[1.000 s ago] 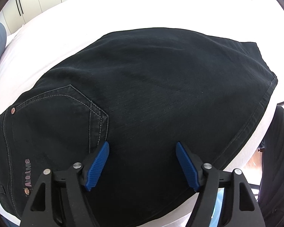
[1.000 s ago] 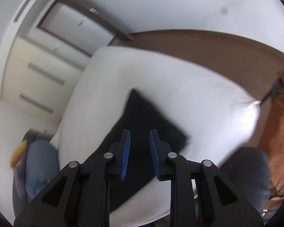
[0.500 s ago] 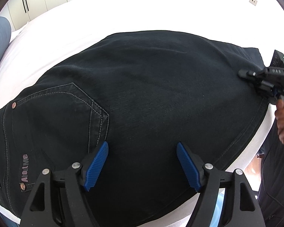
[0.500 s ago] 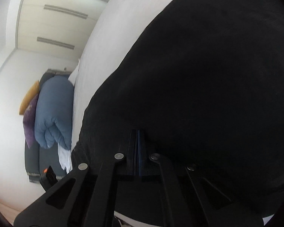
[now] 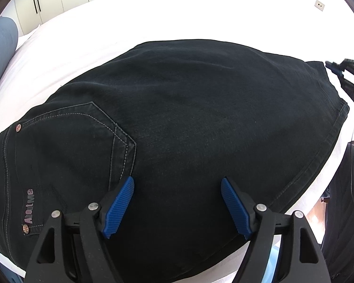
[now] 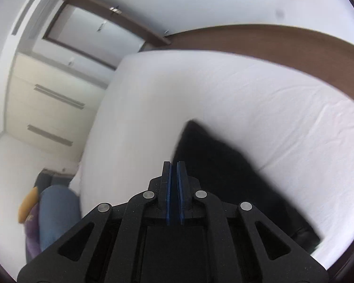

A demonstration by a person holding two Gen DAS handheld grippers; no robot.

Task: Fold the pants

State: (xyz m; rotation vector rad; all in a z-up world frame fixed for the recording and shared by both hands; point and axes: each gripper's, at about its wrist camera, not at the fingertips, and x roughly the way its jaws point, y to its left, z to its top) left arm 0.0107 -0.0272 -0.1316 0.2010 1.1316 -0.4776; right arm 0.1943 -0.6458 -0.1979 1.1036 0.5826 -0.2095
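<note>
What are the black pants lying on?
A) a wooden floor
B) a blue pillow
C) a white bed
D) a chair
C: the pants lie spread flat on the white bed, whose sheet shows around their edges in both views.

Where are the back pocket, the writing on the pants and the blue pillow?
back pocket (image 5: 66,146), left wrist view, middle of pocket.
writing (image 5: 28,206), left wrist view, on the letters.
blue pillow (image 6: 56,214), right wrist view, its middle.
</note>
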